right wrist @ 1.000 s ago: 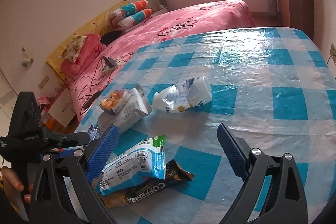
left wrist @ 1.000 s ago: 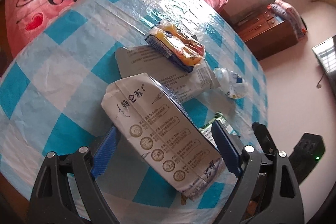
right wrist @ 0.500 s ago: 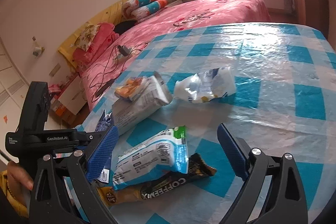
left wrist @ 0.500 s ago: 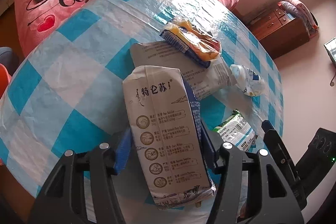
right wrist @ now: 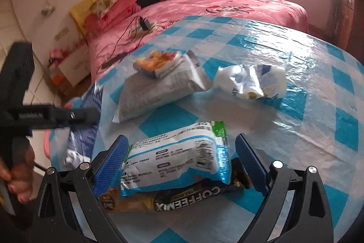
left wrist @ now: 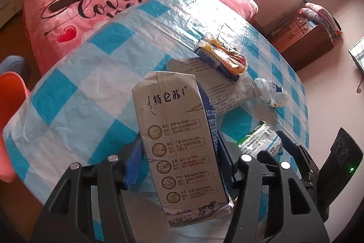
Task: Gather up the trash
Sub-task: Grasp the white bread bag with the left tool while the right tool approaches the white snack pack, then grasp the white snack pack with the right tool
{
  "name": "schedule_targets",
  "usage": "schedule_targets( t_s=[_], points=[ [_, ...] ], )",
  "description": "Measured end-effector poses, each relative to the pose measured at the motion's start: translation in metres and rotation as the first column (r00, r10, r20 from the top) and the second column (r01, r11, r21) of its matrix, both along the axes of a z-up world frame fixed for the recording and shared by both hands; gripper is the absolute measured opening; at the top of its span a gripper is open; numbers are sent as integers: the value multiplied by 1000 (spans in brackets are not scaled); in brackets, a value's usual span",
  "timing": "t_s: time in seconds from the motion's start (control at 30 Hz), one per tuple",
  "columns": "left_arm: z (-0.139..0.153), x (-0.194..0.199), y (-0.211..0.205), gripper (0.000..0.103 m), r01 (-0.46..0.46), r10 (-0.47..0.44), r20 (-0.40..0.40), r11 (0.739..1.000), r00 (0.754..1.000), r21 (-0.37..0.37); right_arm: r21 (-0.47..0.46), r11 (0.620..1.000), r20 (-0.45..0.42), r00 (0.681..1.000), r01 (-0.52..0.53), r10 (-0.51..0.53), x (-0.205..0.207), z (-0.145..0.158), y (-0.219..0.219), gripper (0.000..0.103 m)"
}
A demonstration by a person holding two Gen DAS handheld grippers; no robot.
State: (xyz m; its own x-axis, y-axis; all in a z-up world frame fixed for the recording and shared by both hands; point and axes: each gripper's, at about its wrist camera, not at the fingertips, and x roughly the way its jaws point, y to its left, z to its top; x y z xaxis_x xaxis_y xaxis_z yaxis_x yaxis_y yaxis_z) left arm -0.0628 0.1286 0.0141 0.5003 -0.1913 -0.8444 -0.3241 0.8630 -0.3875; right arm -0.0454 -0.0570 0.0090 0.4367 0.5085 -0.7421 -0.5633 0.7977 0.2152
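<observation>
Left gripper [left wrist: 179, 165], angled down over table [left wrist: 95, 74], clamped on milk carton [left wrist: 182, 147]; right gripper [right wrist: 179, 165] wide open astride snack packet [right wrist: 177, 158]

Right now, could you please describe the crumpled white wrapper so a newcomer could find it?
On the blue-checked table, look beyond the big grey bag towards the window side. The crumpled white wrapper lies alone there, the only piece with nothing stacked on or under it.

Both grippers share one build: black angular frames with silver round screw heads and ribbed blue fingers [right wrist: 111, 165]. Beside the right gripper [right wrist: 180, 166], the left gripper [left wrist: 179, 165] shows a black handle with small white lettering. A green light glows on the right gripper's body.
</observation>
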Motion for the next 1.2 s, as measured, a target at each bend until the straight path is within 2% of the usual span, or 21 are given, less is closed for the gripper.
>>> schedule_targets(
  t_s=[0.2,0.47,0.57,0.7,1.07,1.2],
  points=[
    [-2,-1,2,59,29,-29,17,1000,999,-12,-110,993,21,998,-53,55,-7,-13,17,96],
    [-6,-3,7,59,72,-70,46,997,996,-31,-111,992,18,998,-53,56,-3,-15,17,95],
    [-9,-5,13,59,82,-79,58,995,995,-62,-133,990,29,999,-39,43,-2,-16,19,81],
    [-12,-7,22,59,96,-90,72,991,993,-94,-137,990,37,999,-24,29,-1,-16,20,76],
    [-15,-17,51,59,115,-95,129,980,987,-161,-161,986,81,996,53,-41,0,-12,24,73],
    [-17,-21,60,59,126,-99,145,974,985,-189,-129,986,87,991,108,-97,3,-9,18,73]
  ],
)
